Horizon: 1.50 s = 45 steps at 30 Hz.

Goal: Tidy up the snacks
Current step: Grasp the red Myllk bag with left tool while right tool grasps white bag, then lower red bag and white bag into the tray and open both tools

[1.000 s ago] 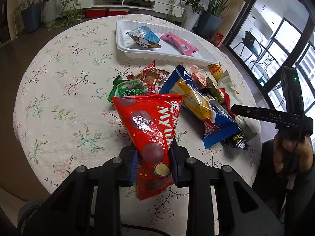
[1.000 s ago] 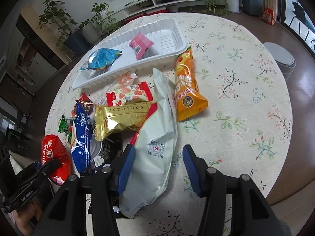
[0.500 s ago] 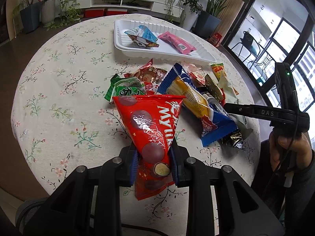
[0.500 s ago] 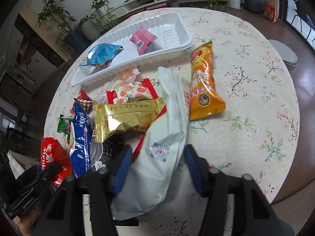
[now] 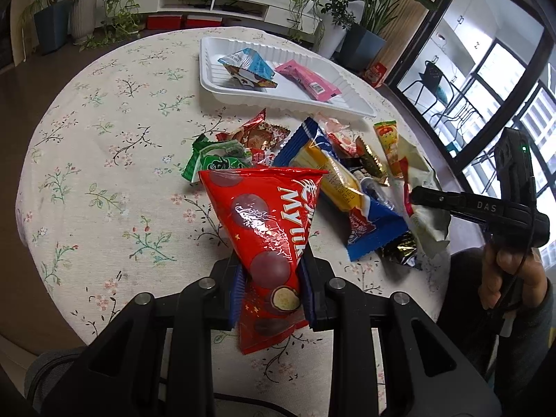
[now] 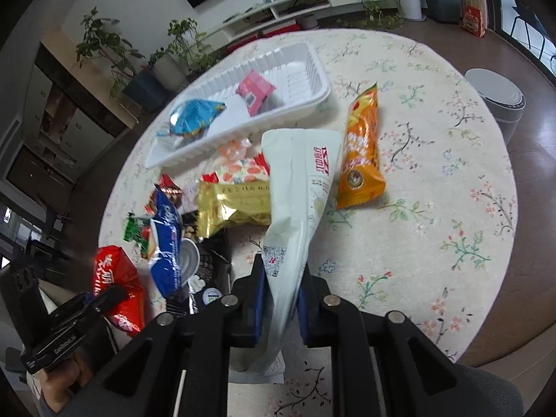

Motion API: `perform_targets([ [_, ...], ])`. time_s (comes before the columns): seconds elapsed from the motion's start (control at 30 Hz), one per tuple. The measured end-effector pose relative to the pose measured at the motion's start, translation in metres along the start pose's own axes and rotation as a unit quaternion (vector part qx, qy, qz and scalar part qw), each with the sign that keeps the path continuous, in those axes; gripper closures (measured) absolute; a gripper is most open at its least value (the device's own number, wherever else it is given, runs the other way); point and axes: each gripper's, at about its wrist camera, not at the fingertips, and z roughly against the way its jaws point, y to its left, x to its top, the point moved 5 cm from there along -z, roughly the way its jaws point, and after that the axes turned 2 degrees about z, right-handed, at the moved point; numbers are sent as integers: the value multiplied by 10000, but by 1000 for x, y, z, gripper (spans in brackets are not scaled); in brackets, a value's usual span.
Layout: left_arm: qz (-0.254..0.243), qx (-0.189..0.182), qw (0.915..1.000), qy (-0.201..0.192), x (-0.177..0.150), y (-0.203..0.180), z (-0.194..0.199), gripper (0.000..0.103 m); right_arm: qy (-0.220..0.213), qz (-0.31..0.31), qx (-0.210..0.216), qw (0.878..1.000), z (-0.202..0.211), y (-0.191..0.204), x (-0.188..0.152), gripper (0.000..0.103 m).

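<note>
My left gripper is shut on a red chocolate-ball bag, held above the near side of the table. My right gripper has closed on a long white snack bag, pinching its near end and tilting it up off the pile. A white tray at the far side holds a blue packet and a pink packet. Between tray and grippers lie several loose snacks: a blue bag, a gold bag, a green packet. An orange bar lies to the right of the white bag.
The round table has a floral cloth. A grey round bin stands on the floor beyond the table's right edge. Potted plants and a low white shelf line the far wall. A person's hand holds the right gripper.
The right gripper's jaws went from wide apart around the white bag to shut on it, and the bag's near end lifted. The left gripper kept still with the red bag.
</note>
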Motion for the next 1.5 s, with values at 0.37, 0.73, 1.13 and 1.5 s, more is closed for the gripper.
perform_targets([
  [0.37, 232, -369, 9985, -316, 51, 15, 33, 78, -681, -135, 22, 9976, 52, -31, 46, 86],
  [0.73, -80, -386, 9977, -553, 154, 13, 40, 78, -1048, 228, 148, 9941, 63, -18, 119, 86],
  [1.13, -619, -368, 9974, 59, 253, -44, -52, 78, -414, 1137, -19, 9927, -15, 37, 186, 86],
  [1.5, -706, 168, 9959, 538, 271, -53, -145, 78, 379, 1581, -692, 9843, -94, 19, 206, 86],
])
